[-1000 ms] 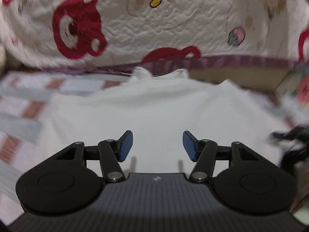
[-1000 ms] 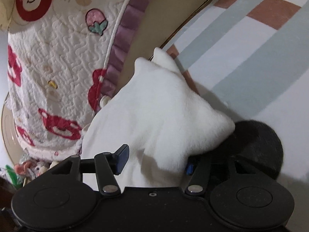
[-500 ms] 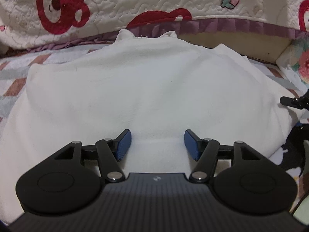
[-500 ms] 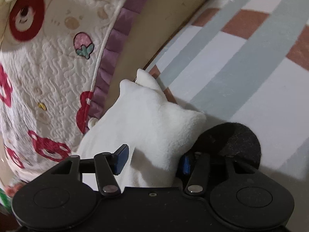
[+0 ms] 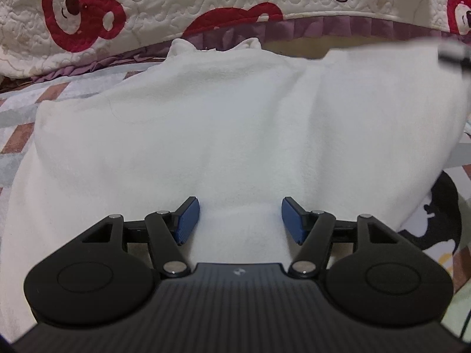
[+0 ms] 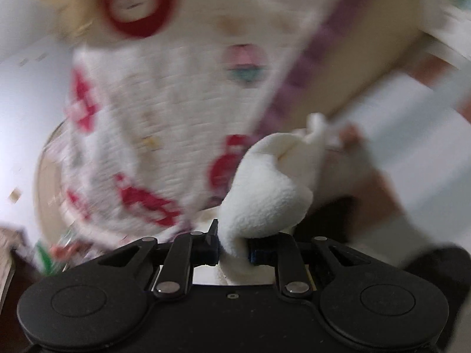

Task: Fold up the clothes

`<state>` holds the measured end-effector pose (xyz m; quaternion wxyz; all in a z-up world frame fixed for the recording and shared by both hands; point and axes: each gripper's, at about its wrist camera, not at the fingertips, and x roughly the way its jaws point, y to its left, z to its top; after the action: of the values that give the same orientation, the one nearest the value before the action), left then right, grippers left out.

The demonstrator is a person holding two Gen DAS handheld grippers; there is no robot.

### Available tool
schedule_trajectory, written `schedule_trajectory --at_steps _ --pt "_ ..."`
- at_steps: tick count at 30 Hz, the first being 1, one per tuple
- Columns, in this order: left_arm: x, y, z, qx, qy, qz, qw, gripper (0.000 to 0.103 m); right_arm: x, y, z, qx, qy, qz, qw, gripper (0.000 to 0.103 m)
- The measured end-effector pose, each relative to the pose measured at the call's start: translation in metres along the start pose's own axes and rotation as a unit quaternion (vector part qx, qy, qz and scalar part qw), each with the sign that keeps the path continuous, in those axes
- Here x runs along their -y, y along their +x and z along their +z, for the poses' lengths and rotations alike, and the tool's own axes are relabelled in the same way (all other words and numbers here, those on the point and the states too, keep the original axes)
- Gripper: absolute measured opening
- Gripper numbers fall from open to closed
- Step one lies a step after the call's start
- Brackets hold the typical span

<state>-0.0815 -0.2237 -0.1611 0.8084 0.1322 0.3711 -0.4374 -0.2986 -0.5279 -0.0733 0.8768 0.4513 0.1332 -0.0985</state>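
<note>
A white fleece garment (image 5: 229,135) lies spread on the striped bed sheet (image 5: 17,129). My left gripper (image 5: 240,220) is open, its blue pads either side of a raised fold at the garment's near edge. My right gripper (image 6: 234,250) is shut on a bunched corner of the same white garment (image 6: 265,200) and holds it lifted. In the left wrist view the garment's right edge (image 5: 412,67) is raised and the right gripper's tip (image 5: 453,53) shows blurred there.
A quilted cover with red bears and a purple frill (image 5: 206,3) hangs along the far side, also in the right wrist view (image 6: 164,97). A tan board (image 5: 323,45) runs under the frill. A black printed patch (image 5: 441,214) lies at the right.
My right gripper has closed on the garment's corner and lifted it, swinging fast; its view is blurred. The left gripper has come lower and closer to the garment's near edge.
</note>
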Motion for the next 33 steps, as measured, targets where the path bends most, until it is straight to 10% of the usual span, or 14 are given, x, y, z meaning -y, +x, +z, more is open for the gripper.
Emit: schedule_trajectory --at_steps 7,11,15,20,25,33 --pt "-0.050 -0.011 0.014 -0.064 -0.058 -0.108 0.9904 0.062 -0.095 0.049 0.000 -0.060 -0.101 0.076 0.990 0.021" --pt "-0.131 -0.040 -0.002 -0.046 -0.217 -0.172 0.9598 0.062 -0.143 0.082 -0.028 -0.117 -0.162 0.112 0.973 0.021" --pt "-0.199 -0.049 -0.026 -0.038 -0.295 -0.108 0.9485 0.062 -0.161 0.115 -0.079 -0.185 -0.229 0.101 0.950 0.021" --pt "-0.235 -0.032 -0.044 -0.041 -0.377 -0.154 0.9125 0.062 -0.184 0.157 -0.143 -0.267 -0.310 0.087 0.908 0.020" --pt "-0.238 -0.032 -0.047 -0.040 -0.385 -0.158 0.9084 0.059 -0.207 0.189 -0.197 -0.325 -0.387 0.072 0.860 0.021" --pt "-0.249 -0.031 -0.047 -0.035 -0.401 -0.163 0.9008 0.059 -0.210 0.187 -0.201 -0.306 -0.422 0.064 0.851 0.022"
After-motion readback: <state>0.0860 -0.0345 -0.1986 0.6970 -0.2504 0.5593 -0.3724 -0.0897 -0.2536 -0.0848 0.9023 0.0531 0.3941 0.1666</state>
